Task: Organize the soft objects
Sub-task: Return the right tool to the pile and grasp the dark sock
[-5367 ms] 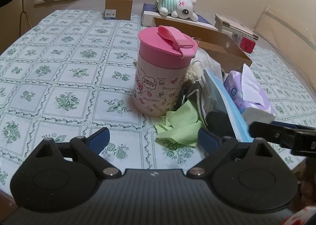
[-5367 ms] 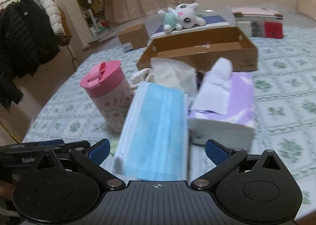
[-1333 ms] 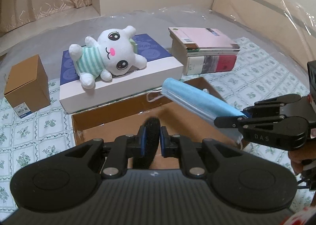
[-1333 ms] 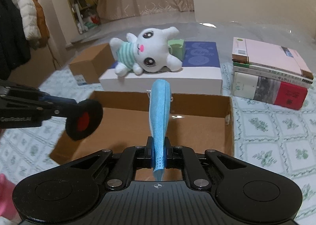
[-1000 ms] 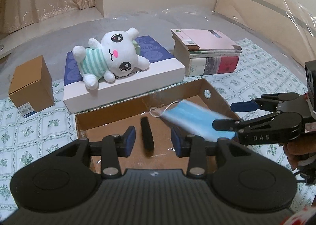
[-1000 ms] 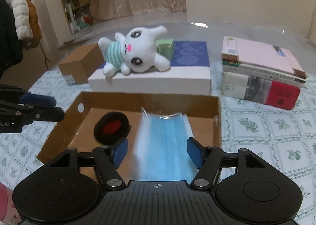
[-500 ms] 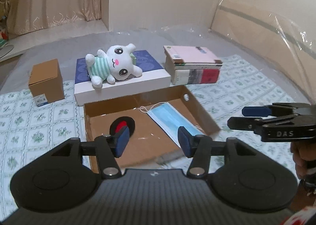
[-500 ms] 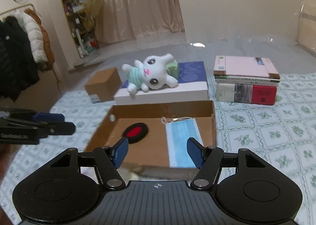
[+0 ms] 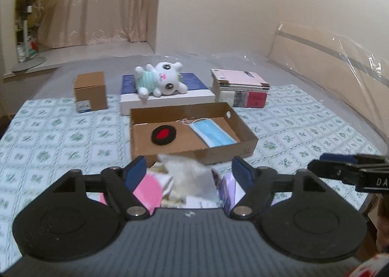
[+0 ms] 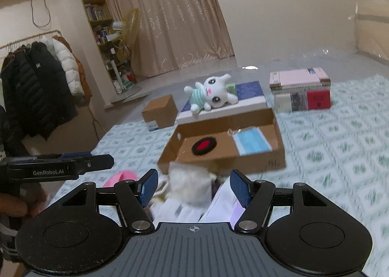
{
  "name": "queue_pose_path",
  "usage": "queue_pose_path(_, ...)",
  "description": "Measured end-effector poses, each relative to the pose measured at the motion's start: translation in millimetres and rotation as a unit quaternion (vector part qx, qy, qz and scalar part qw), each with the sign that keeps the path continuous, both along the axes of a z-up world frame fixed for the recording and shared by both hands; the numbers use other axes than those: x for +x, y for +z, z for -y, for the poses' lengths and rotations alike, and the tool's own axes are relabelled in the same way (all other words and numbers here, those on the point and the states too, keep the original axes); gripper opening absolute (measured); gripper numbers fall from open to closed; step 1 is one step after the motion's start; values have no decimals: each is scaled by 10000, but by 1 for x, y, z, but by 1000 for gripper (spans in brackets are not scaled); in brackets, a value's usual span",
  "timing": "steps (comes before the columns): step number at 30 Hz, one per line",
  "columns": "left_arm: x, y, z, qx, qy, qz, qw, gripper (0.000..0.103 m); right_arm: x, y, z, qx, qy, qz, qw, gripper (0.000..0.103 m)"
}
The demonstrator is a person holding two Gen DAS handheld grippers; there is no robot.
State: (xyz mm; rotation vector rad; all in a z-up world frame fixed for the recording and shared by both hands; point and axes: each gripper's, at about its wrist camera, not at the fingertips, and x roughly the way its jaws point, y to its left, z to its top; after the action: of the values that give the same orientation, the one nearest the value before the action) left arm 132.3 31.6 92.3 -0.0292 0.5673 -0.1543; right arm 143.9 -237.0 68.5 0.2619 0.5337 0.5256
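An open cardboard box [image 9: 248, 131] [image 10: 277, 131] lies on the patterned tablecloth. Inside it lie a black round pad with a red centre [image 9: 163, 134] [image 10: 203, 146] and a blue face mask [image 9: 214, 133] [image 10: 252, 142]. My left gripper [image 9: 189, 171] is open and empty, held back above a white plastic bag [image 9: 187, 175], a pink cup lid [image 9: 148, 190] and a purple tissue pack [image 9: 229, 188]. My right gripper [image 10: 194, 186] is open and empty above the same white bag [image 10: 189, 186] and tissue pack [image 10: 226, 206]. The right gripper's fingers [image 9: 340, 159] show at the right of the left wrist view.
A white plush bunny [image 9: 160, 81] [image 10: 214, 93] lies on a blue-and-white flat box behind the cardboard box. A small brown carton [image 9: 90, 91] stands to the left, a stack of books [image 9: 239, 87] to the right. Coats [image 10: 36, 87] hang at far left.
Both grippers dropped the black pad and the mask into the box, opened, and pulled back and up. The pile of bag, cup and tissues has come into view below them.
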Motion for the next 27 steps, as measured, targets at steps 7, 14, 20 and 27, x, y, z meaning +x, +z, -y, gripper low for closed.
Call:
queue_pose_path(7, -56, -25, -16, -93, 460, 80, 9989, 80, -44, -30, -8, -48, -45, -180, 9998, 65)
queue_pose_path(14, -84, -56, -30, 5, 744, -102, 9972, 80, -61, -57, -12, -197, -34, -439, 9988, 65)
queue_pose_path(20, -91, -79, -38, 137, 850, -287, 9959, 80, -63, -70, -17, -287, -12, -564, 9980, 65)
queue_pose_path(27, -89, -89, -37, 236, 809, -336, 9959, 80, -62, -79, -25, -449, 54, -575, 9973, 65)
